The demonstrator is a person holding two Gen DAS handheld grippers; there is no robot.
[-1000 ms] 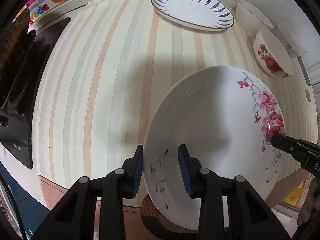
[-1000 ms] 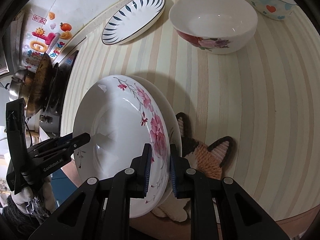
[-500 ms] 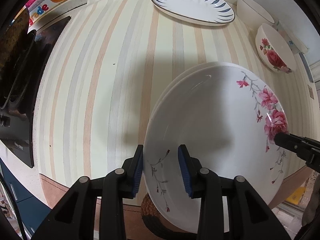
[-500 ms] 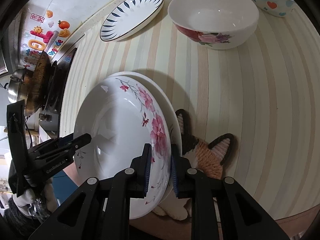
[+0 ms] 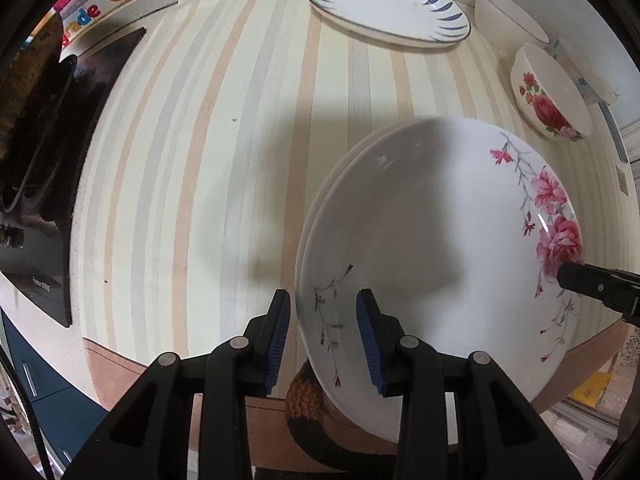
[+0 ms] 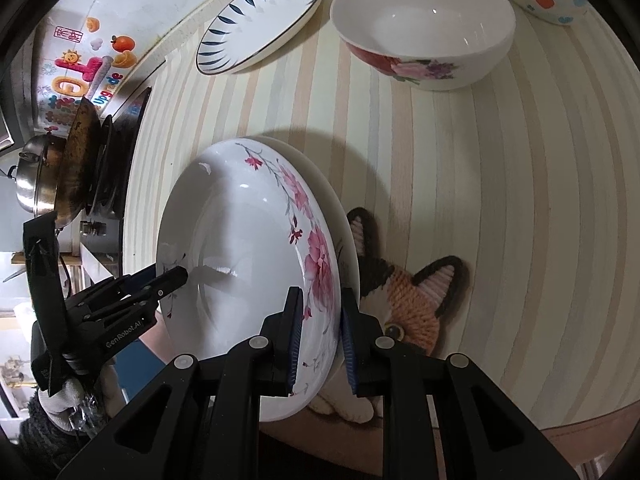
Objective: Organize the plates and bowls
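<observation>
While both straddle the floral plate (image 5: 420, 248) rim (2 stacked), L claw (image 5: 324, 336) gapes, R claw (image 6: 320, 340) pinches.

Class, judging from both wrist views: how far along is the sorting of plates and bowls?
Done: little shows. In hand: both the left gripper and right gripper straddle the rim of the pink-flowered plate, sitting over a second plate. Left: blue-leaf plate, rose bowl and heart bowl sit apart.
</observation>
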